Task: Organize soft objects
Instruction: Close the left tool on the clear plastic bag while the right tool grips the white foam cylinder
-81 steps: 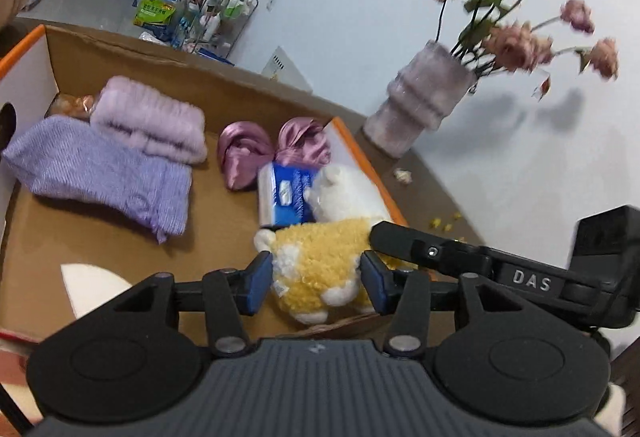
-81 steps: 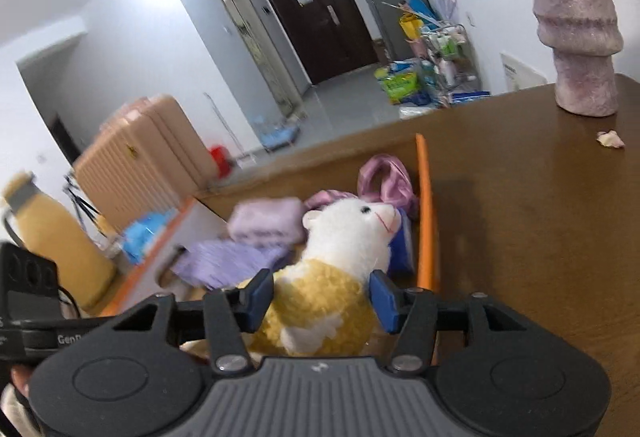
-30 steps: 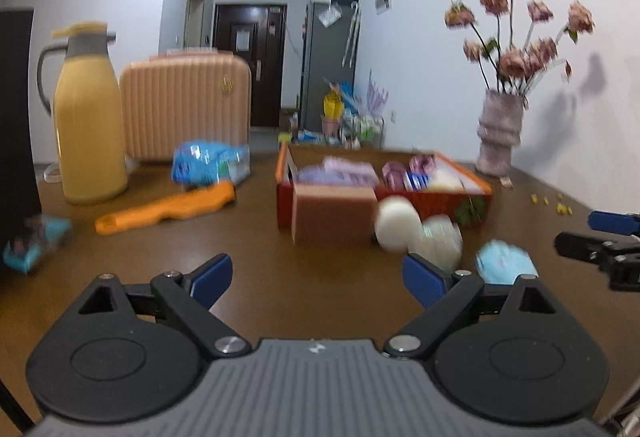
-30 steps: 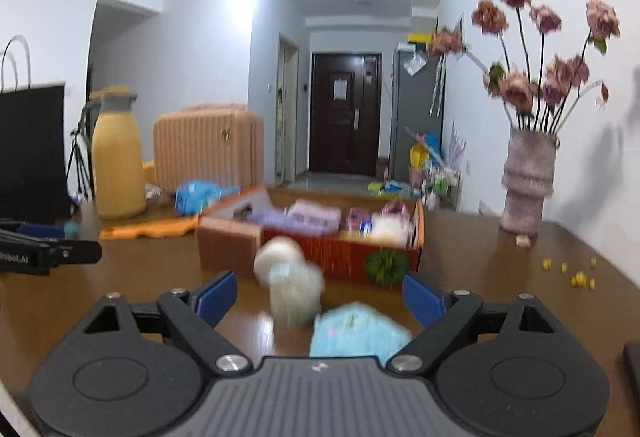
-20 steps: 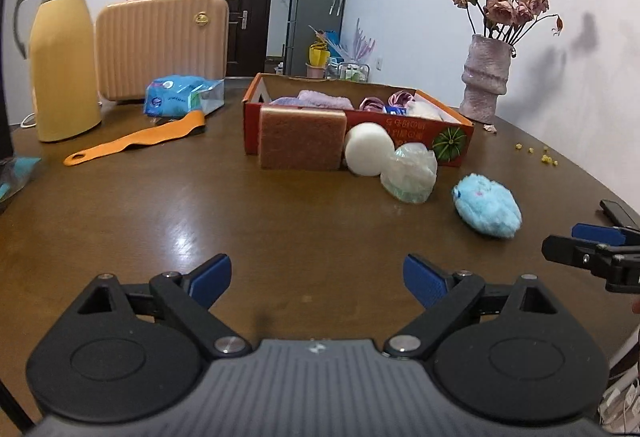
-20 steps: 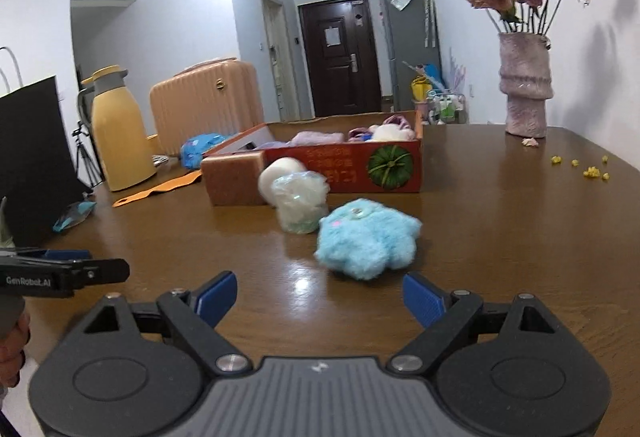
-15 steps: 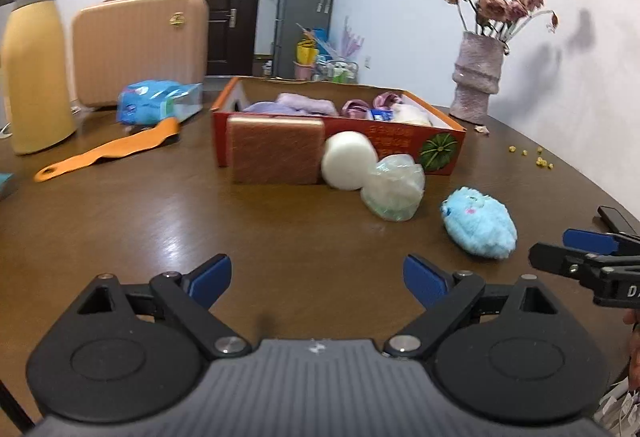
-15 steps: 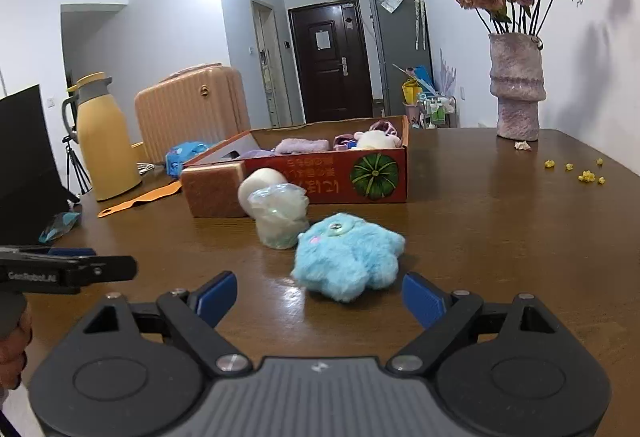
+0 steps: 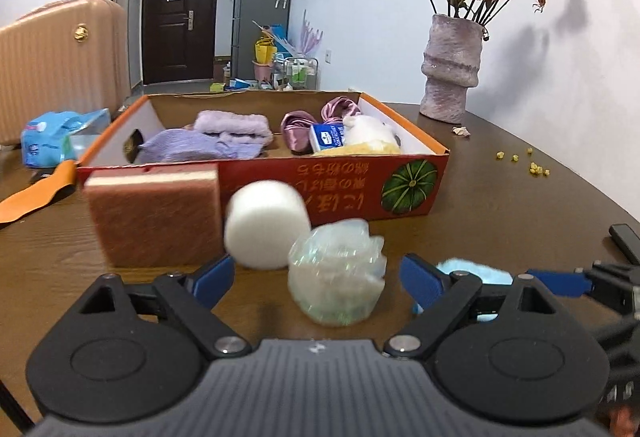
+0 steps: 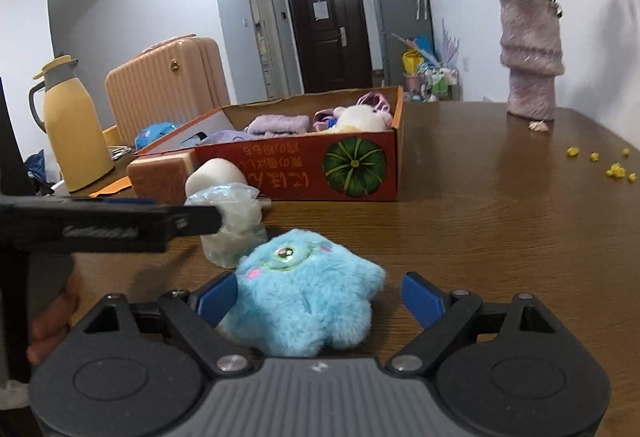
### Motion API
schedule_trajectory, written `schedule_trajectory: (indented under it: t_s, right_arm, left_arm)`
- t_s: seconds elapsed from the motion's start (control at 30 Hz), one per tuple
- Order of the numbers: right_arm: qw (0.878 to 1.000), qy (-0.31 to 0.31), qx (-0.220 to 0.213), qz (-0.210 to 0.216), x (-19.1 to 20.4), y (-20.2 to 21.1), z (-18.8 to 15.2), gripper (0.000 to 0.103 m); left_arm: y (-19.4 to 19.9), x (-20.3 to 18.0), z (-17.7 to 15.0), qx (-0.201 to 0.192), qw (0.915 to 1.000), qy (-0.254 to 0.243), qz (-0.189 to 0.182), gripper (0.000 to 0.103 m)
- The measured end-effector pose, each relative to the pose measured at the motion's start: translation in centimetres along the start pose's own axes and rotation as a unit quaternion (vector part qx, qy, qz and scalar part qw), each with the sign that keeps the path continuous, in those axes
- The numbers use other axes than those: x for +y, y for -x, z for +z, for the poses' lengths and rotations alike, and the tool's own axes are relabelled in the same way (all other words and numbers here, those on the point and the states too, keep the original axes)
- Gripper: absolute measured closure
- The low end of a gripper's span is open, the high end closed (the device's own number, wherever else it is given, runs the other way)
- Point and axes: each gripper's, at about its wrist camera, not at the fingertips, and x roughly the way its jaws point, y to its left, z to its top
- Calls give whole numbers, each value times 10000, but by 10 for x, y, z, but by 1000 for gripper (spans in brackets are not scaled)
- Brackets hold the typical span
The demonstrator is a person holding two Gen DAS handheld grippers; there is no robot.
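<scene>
From the left wrist, the left tool (image 9: 316,279) is closing, its blue pads apart around a crinkled clear plastic bundle (image 9: 337,274) on the brown wooden counter (image 9: 500,205), not pressing it. An orange cardboard box (image 9: 360,185) is sitting at 12 o'clock.

From the right wrist, the right tool (image 10: 318,297) is standing apart around a fluffy blue plush toy (image 10: 304,293), pads not pressing.

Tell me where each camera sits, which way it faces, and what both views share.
Left wrist: rides the left gripper, jaws closing, facing the clear plastic bundle between its fingers; the right gripper's tip shows.
Right wrist: rides the right gripper, jaws open, facing the blue plush toy; the left gripper's finger and a hand show.
Shared: cardboard box, white foam cylinder, vase.
</scene>
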Motion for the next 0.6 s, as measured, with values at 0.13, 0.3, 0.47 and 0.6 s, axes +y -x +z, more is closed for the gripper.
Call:
schedule_trajectory:
  t_s: [0.13, 0.3, 0.47, 0.6]
  right_arm:
    - [9989, -125, 130, 434, -1, -7, 1, 15]
    - [9998, -13, 113, 152, 0, -14, 4, 20]
    - [9996, -135, -259, 28, -6, -9, 20, 20]
    - [9989, 78, -332, 314, 11, -21, 40, 20]
  left_arm:
    - [-16, 3, 2, 210, 9996, 129, -151, 34]
    - [-16, 5, 1, 345, 9986, 127, -385, 65]
    - [17, 20, -4, 206, 9988, 186, -410, 67]
    - [34, 51, -12, 208, 9990, 396, -33, 67]
